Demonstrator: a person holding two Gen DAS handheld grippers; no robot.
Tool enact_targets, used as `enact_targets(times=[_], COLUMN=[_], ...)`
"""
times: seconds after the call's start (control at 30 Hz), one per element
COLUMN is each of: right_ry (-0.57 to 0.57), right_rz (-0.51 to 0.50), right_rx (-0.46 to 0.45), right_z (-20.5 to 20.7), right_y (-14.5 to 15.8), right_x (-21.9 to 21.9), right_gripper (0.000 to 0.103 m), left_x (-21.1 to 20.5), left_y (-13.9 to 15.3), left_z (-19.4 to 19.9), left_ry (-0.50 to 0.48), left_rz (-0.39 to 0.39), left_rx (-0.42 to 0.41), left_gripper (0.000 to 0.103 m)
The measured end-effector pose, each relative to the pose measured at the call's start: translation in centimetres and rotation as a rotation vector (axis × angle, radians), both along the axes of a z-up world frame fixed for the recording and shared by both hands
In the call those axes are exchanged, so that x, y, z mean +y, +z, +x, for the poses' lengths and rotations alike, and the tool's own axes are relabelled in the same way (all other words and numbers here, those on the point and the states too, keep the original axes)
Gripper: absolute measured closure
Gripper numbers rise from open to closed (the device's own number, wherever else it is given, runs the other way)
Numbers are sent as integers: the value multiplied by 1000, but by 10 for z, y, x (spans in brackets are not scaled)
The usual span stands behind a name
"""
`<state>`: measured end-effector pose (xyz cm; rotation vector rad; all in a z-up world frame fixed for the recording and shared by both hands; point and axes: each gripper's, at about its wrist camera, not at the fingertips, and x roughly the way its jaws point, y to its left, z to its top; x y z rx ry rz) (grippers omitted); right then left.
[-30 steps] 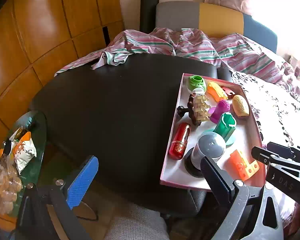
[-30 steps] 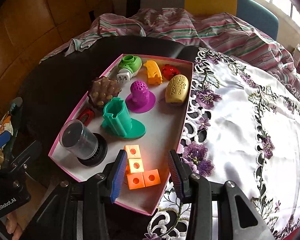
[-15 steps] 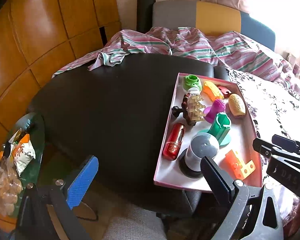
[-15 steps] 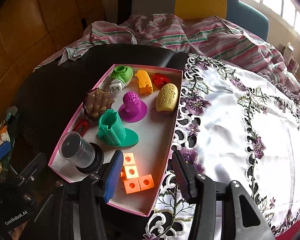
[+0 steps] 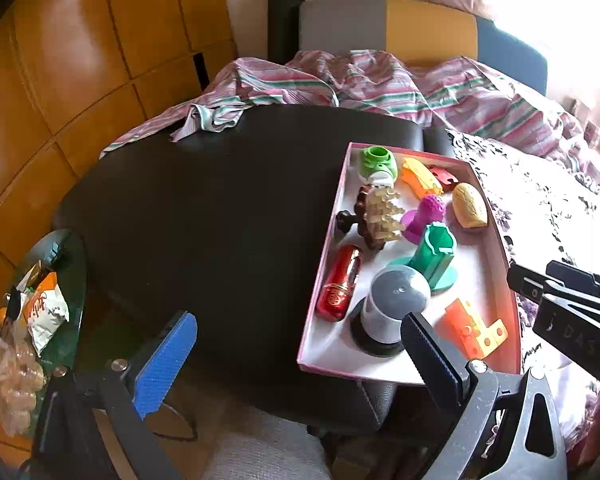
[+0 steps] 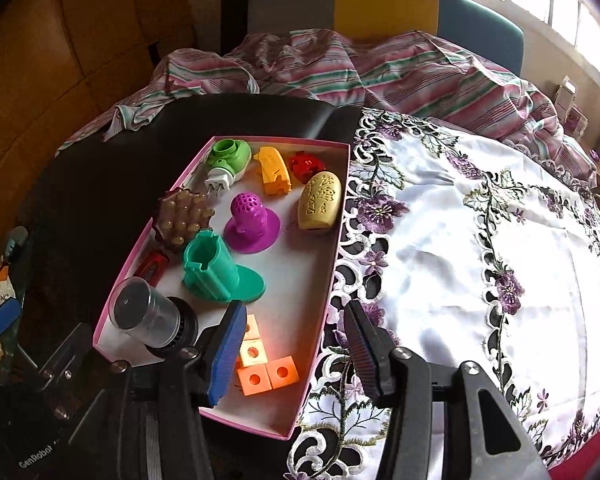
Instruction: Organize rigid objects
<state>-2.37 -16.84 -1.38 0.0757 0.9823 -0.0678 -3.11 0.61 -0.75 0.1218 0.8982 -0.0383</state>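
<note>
The left gripper (image 5: 296,354) tilts downward with its jaws spread wide and empty over the bare black worktop (image 5: 220,208), the pink tray (image 5: 320,264) of toys just to its right. The right gripper (image 6: 296,344) also tilts down, released, its fingers straddling the tray's near right rim above the orange blocks (image 6: 266,374). The embroidered cloth (image 6: 480,248) lies clear to its right.
</note>
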Motion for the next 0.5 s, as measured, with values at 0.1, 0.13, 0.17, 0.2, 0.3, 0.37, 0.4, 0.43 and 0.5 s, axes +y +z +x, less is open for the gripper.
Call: enact_targets(times=[0.1,0.13,0.17,0.2,0.3,0.37,0.4,0.43,0.5], right_ry=[-16,-18,-21,-26,-35,-41,-42,-43,-46], right_rz=[2,3,0,-3,2,3,4,4,3], right_rx=[-3,-3,-2,-1,1,-1,-2,-3,-3], right_z=[1,1,1,1,1,1,1,1,2], right_y=[1,0,0,0,-1,-1,-1,-1,-1], right_x=[-3,-4,-5,-6,-9,-11,-11,-12,-13], right_gripper=[52,52,52,52,52,52,52,52,52], left_x=[-7,-8,-10,-11,-15,-16,-16,-16,-17], left_y=[0,0,0,0,0,0,-1,-1,-1], left_z=[2,3,4,4,5,6,6,6,7], left_ry=[-11,-14,-16,-17,-23,-23,-24,-25,-22], left_rz=[7,7,6,7,5,5,5,3,7], left_rx=[17,21,26,30,39,44,47,50,49], left_gripper=[0,0,0,0,0,0,0,0,0])
